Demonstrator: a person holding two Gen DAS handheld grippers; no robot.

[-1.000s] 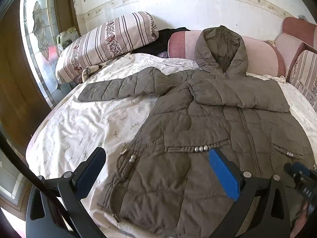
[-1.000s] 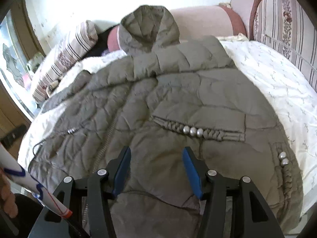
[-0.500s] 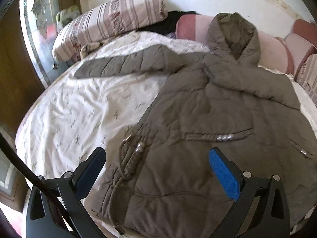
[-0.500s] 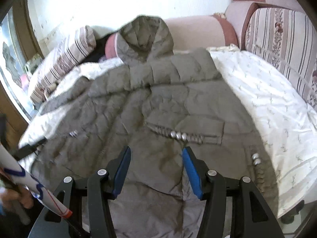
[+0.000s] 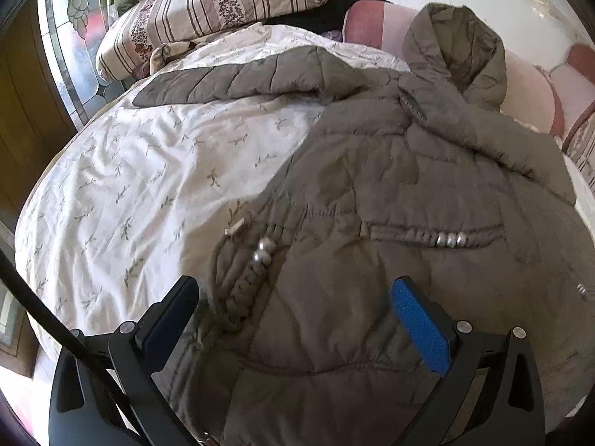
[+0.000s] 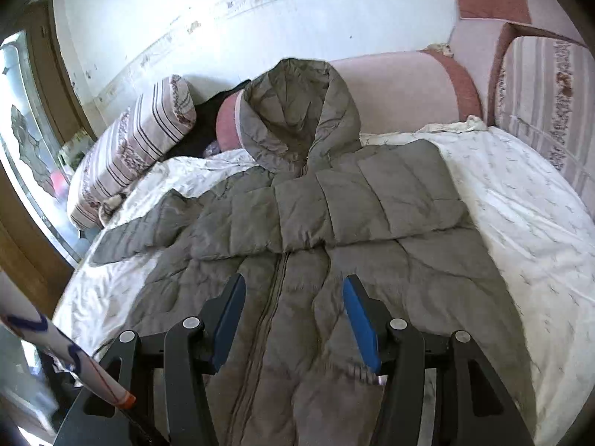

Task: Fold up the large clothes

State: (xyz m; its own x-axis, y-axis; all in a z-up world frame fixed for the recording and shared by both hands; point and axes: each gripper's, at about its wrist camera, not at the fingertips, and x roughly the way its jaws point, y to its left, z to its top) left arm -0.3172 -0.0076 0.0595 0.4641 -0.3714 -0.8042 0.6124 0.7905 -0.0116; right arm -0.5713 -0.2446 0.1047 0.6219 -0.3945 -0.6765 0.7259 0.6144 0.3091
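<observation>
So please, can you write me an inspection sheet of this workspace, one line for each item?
Surface: bed with white leaf-print sheet, wrinkled.
Job's things: grey hooded jacket lying flat, zipped, hood resting on the pink cushion; one sleeve folded across the chest, the other sleeve stretched out on the sheet.
Clutter: striped pillow; a dark cloth behind it.
Grippers: left claw open above the hem; right claw open above the zipper; neither holds anything.
Cables: black cable beside the left claw.
Surroundings: white wall, stained-glass window, striped cushion.
</observation>
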